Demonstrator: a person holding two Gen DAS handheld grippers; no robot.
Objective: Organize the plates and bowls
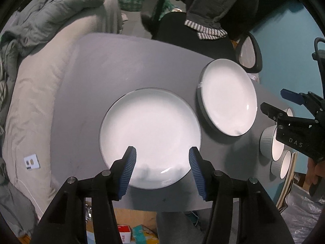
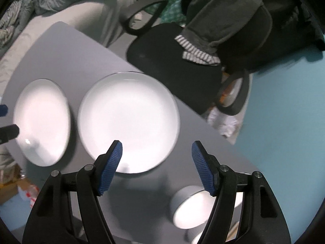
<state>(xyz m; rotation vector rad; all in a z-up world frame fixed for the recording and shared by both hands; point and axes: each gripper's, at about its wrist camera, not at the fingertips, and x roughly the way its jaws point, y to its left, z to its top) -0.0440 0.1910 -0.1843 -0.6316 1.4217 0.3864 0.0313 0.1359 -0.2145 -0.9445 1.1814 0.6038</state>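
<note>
Plates and are lying side by side on the tabletop, bowls nearby. Both the left claw and right claw are hanging wide and empty (next, likely stacking: gripping one rim squarely).

Grey table stood beside a pale sofa heaped with a crumpled grey-green blanket. Black office chair was at the table's far edge, dark clothing and a striped cloth draped over it. Floor was teal-blue. Cardboard boxes lay below the near table edge.
</note>
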